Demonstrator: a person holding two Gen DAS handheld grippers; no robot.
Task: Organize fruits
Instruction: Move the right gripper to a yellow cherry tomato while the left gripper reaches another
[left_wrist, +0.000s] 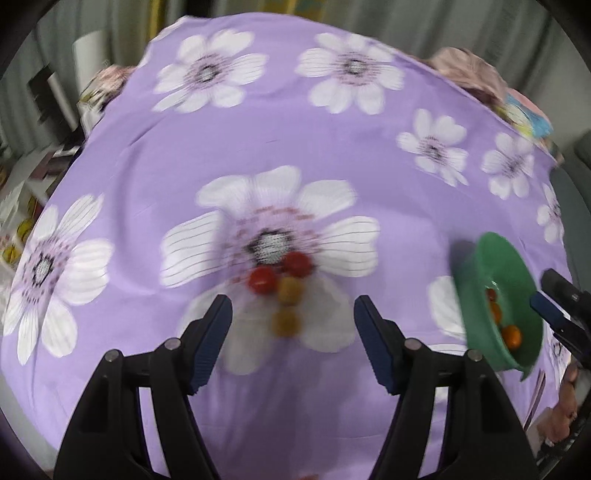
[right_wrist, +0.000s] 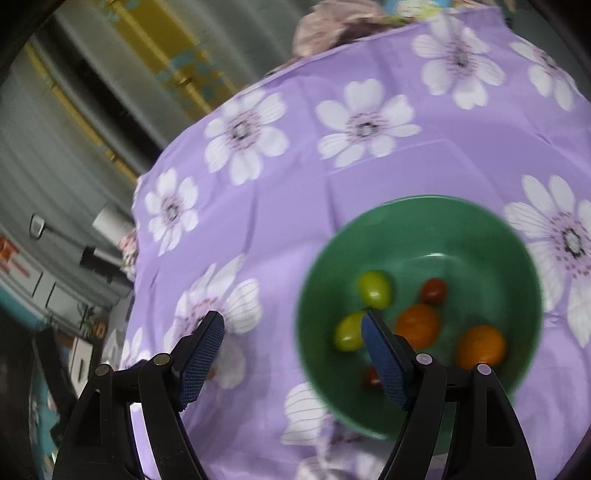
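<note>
Several small fruits lie in a cluster on the purple flowered cloth (left_wrist: 295, 147): two red ones (left_wrist: 262, 280) (left_wrist: 296, 264) and two yellow-brown ones (left_wrist: 290, 290) (left_wrist: 285, 322). My left gripper (left_wrist: 293, 310) hangs open just above them, with nothing between its fingers. A green bowl (left_wrist: 480, 266) stands at the right of the left wrist view. In the right wrist view the green bowl (right_wrist: 417, 229) holds two yellow-green fruits (right_wrist: 374, 289) (right_wrist: 348, 331), two orange ones (right_wrist: 418, 325) (right_wrist: 481, 346) and small red ones (right_wrist: 434, 290). My right gripper (right_wrist: 291, 321) is open at the bowl's left rim, holding nothing.
The cloth covers a round table whose edge drops off at the back and left. Beyond it are grey curtains, a yellow strip and clutter on shelves at the left (left_wrist: 22, 206). Crumpled fabric (right_wrist: 332, 29) lies at the table's far edge.
</note>
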